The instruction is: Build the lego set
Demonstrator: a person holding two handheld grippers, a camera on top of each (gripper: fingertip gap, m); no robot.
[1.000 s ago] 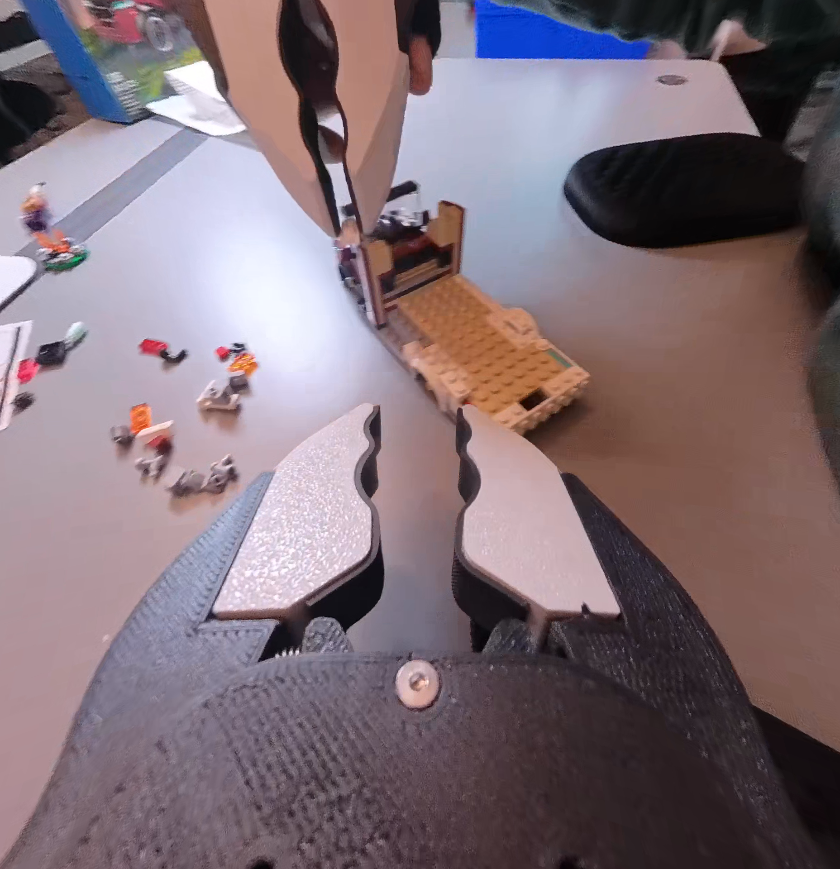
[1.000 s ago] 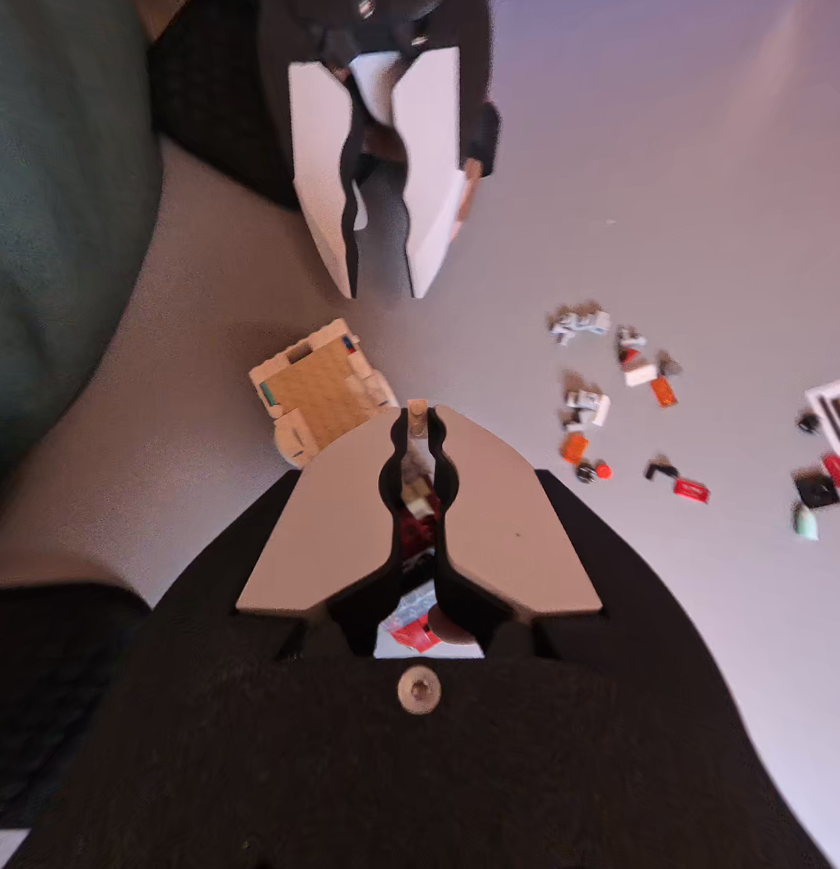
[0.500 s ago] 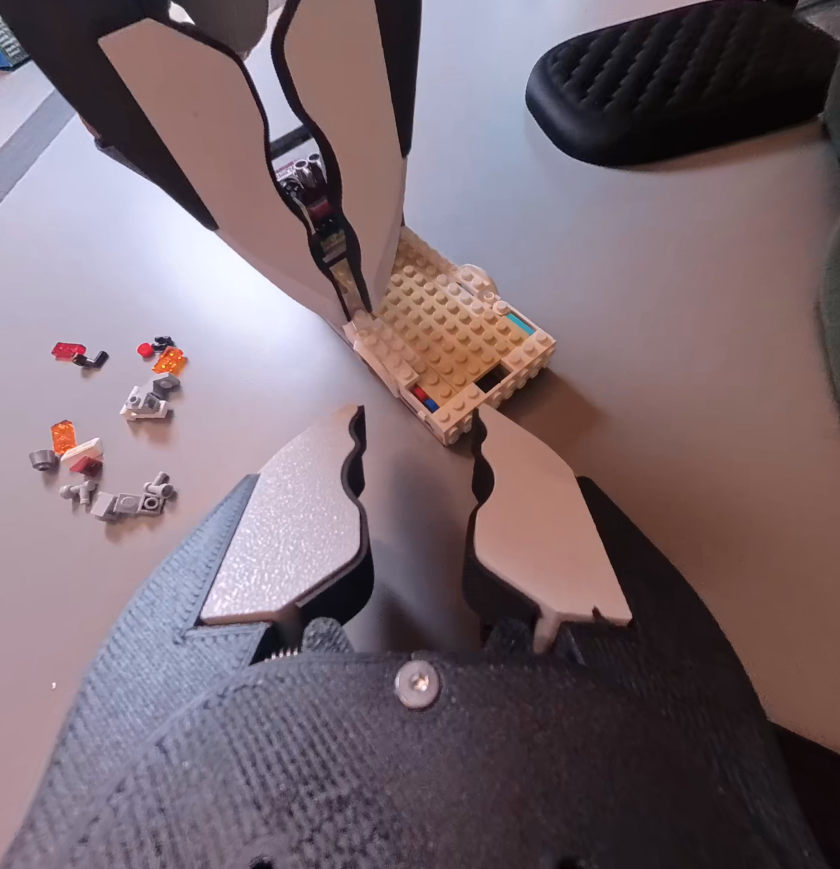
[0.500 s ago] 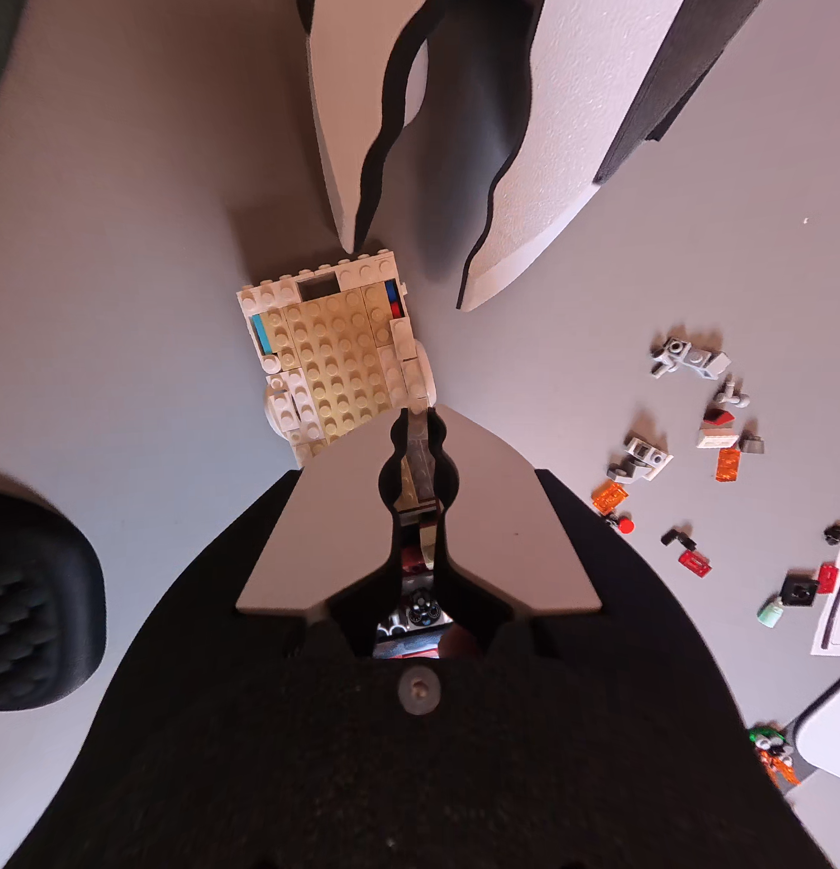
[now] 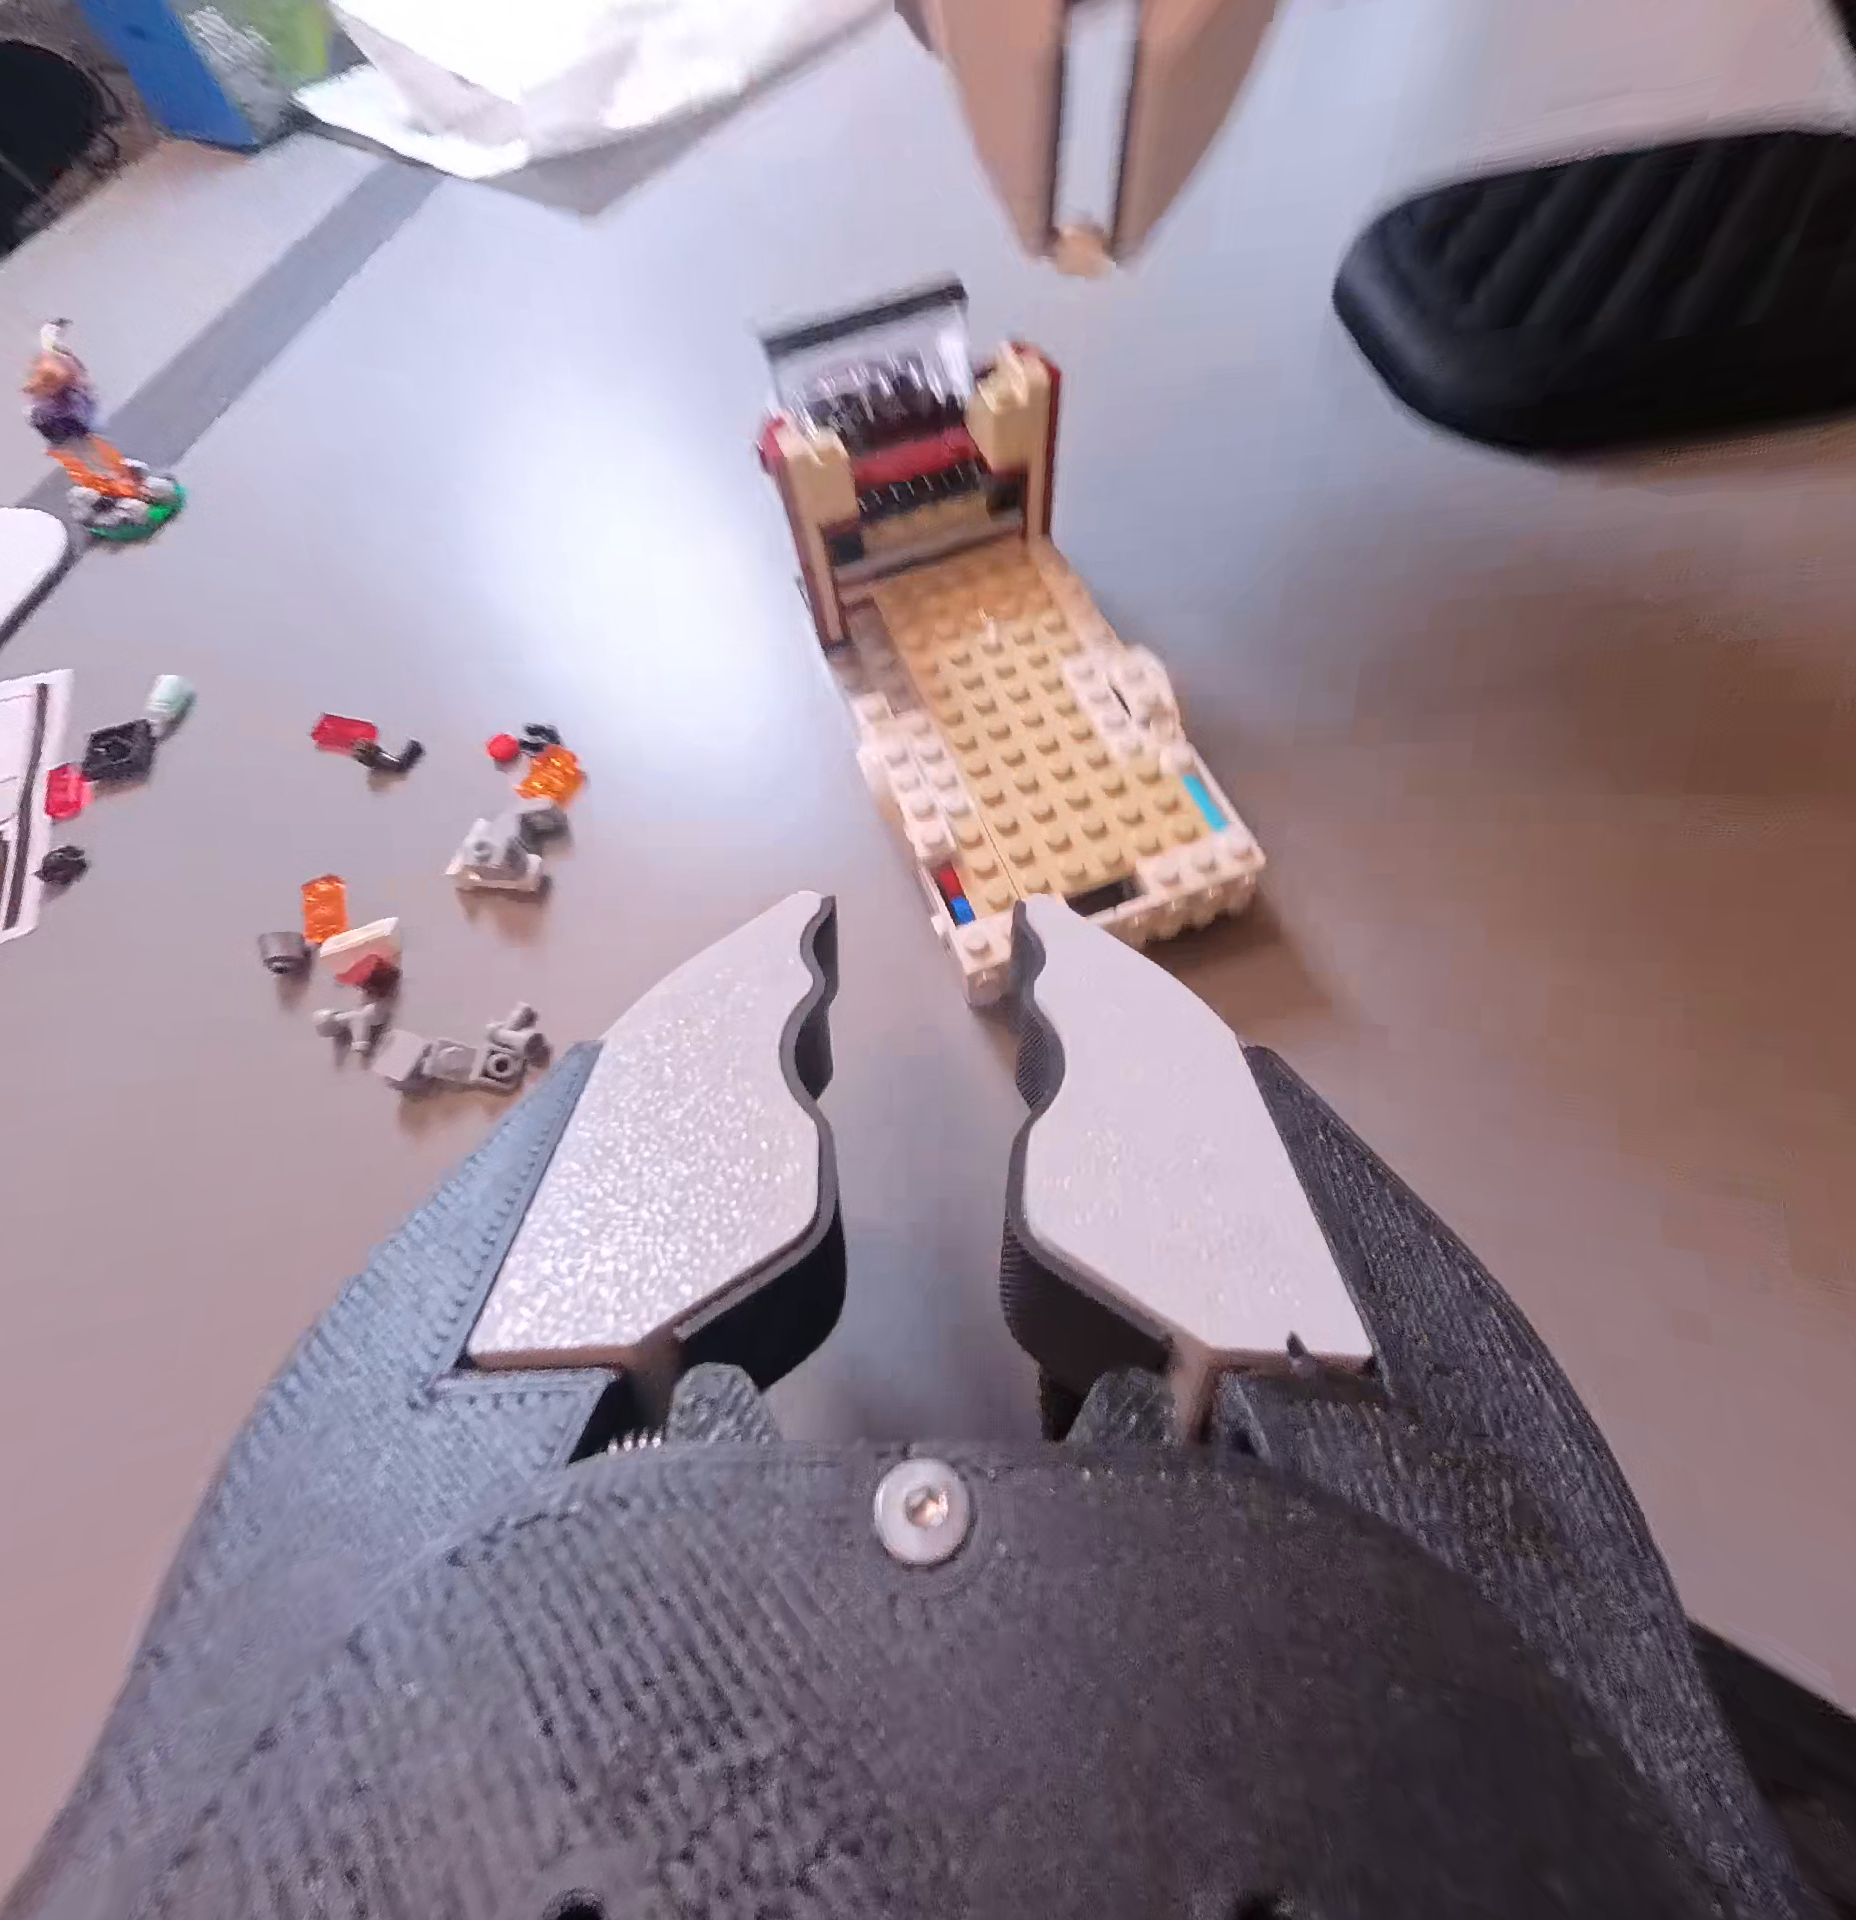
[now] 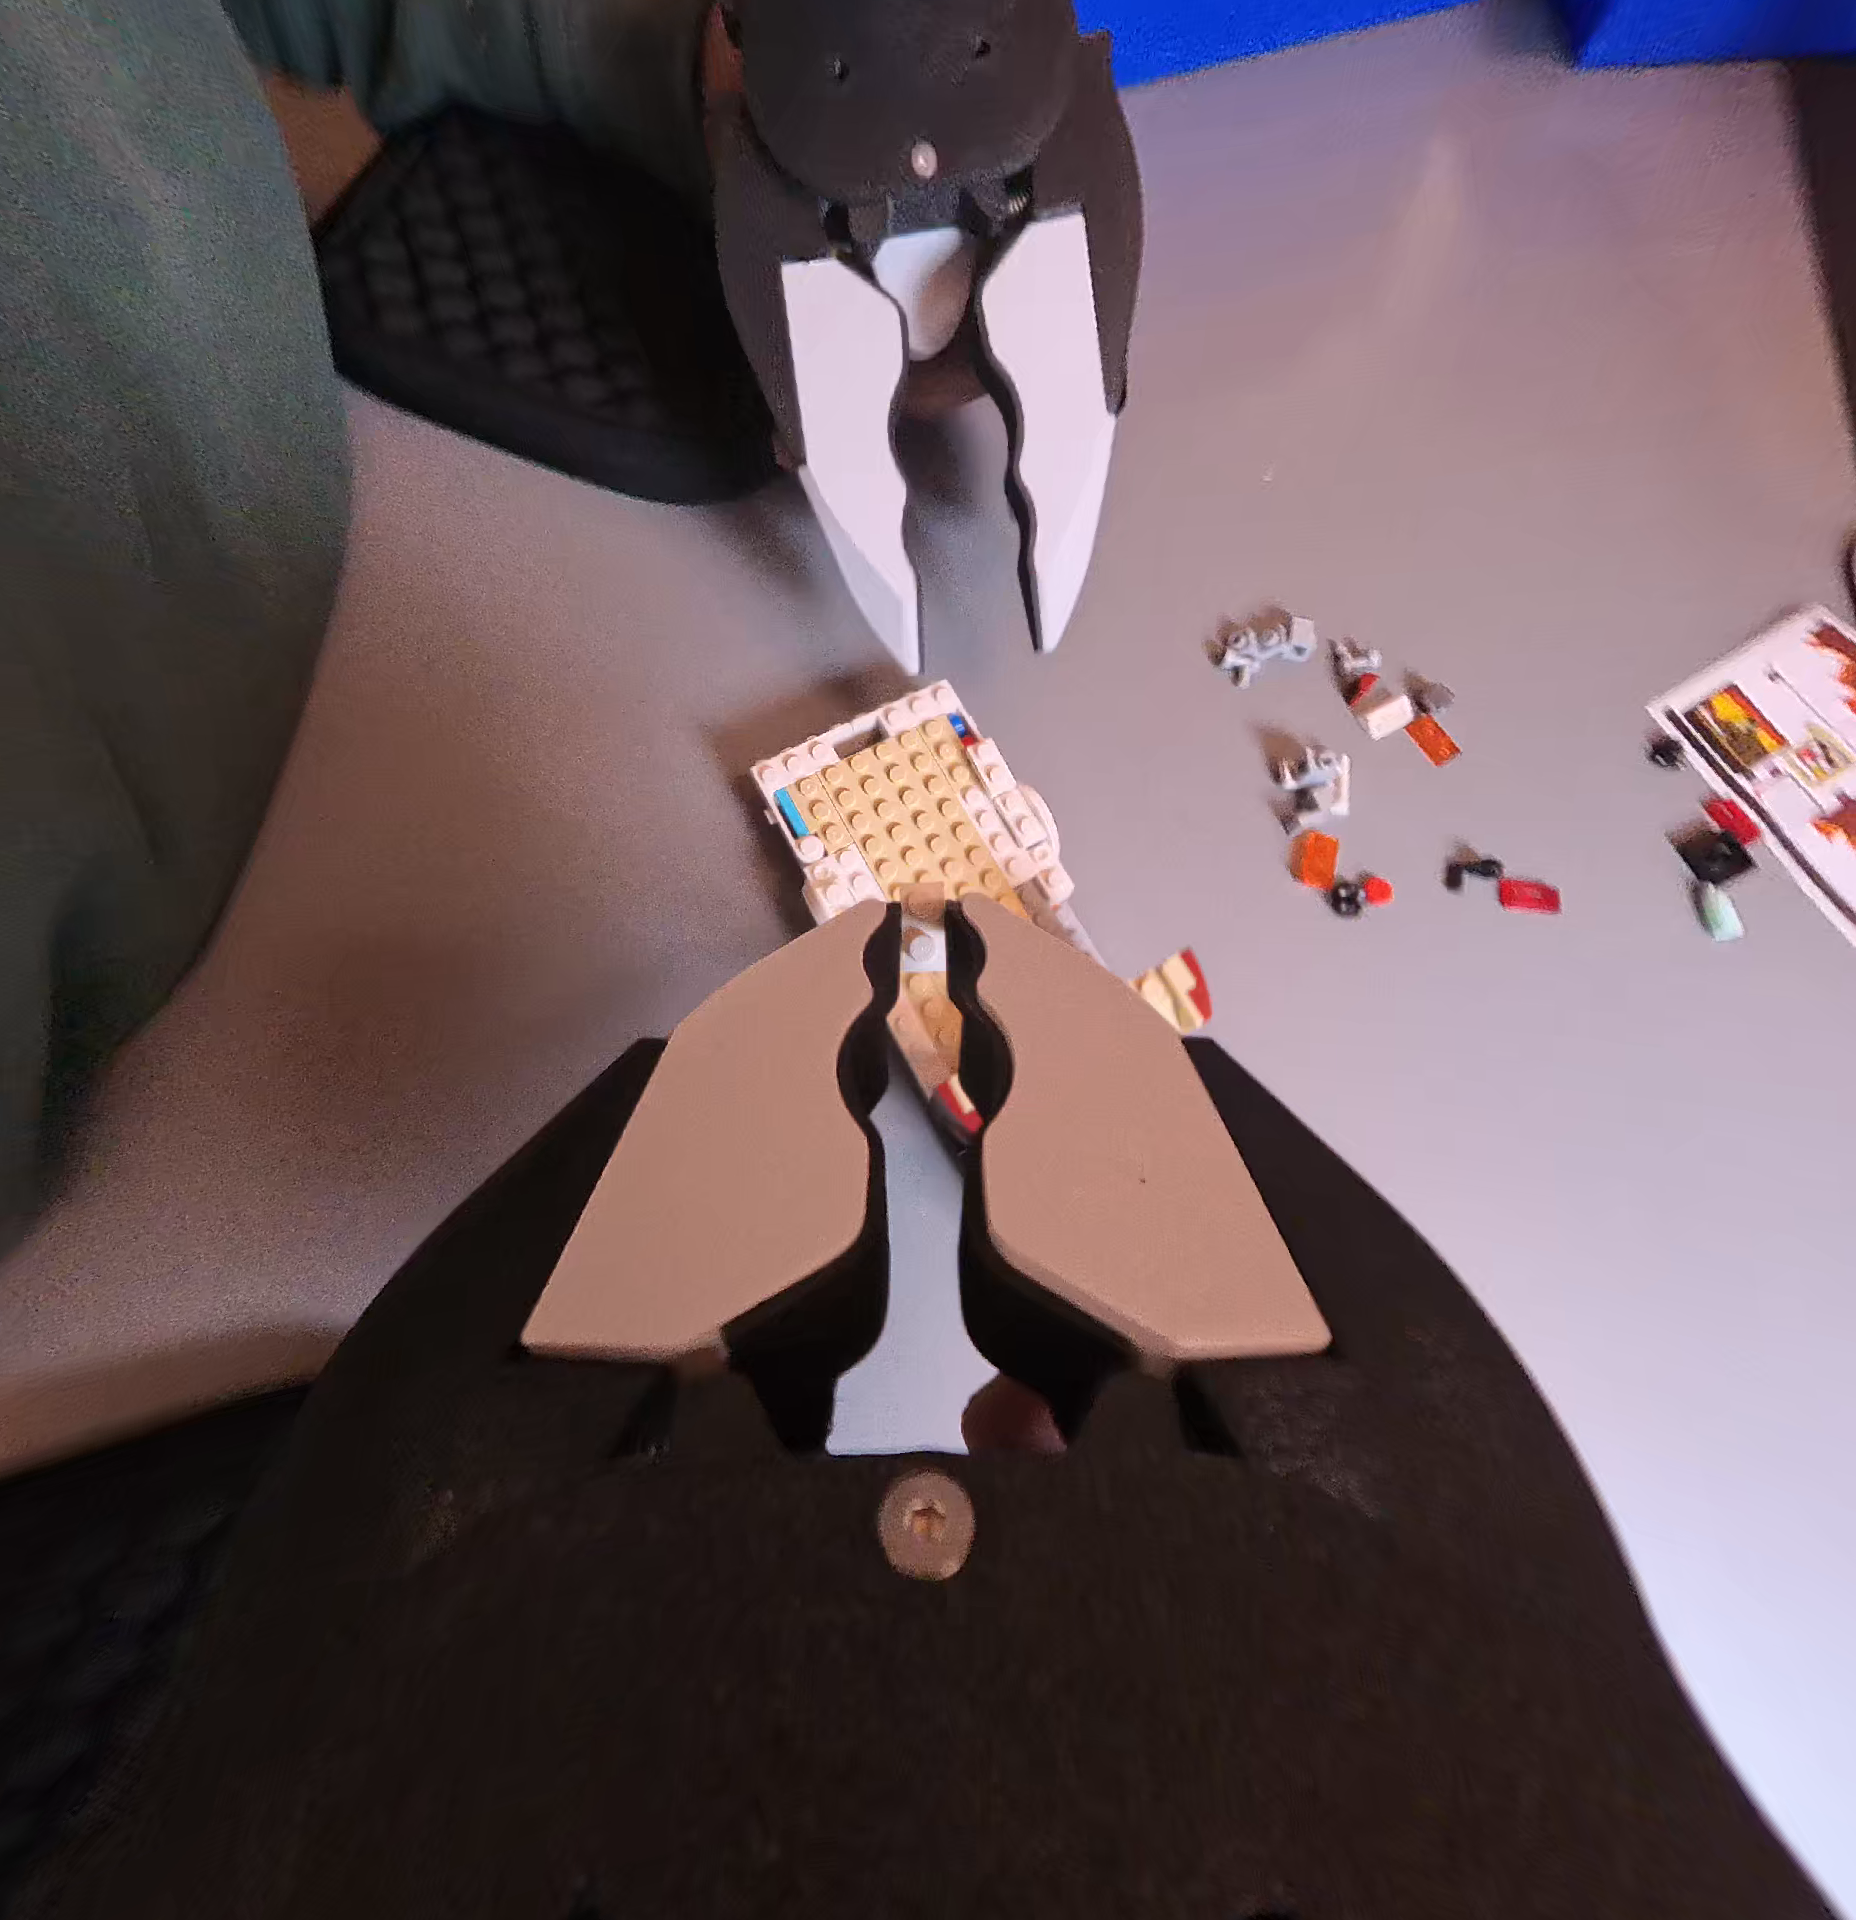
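On the grey table, loose small pieces in red, orange and grey lie scattered at the left. To their right sits the lego model: a tan studded floor edged in white bricks, with a dark red and tan upright wall at its far end. Its long axis runs away from the left gripper, whose fingers stand apart and empty just short of the near white edge. The right gripper hovers over the wall end, narrowly parted, gripping nothing.
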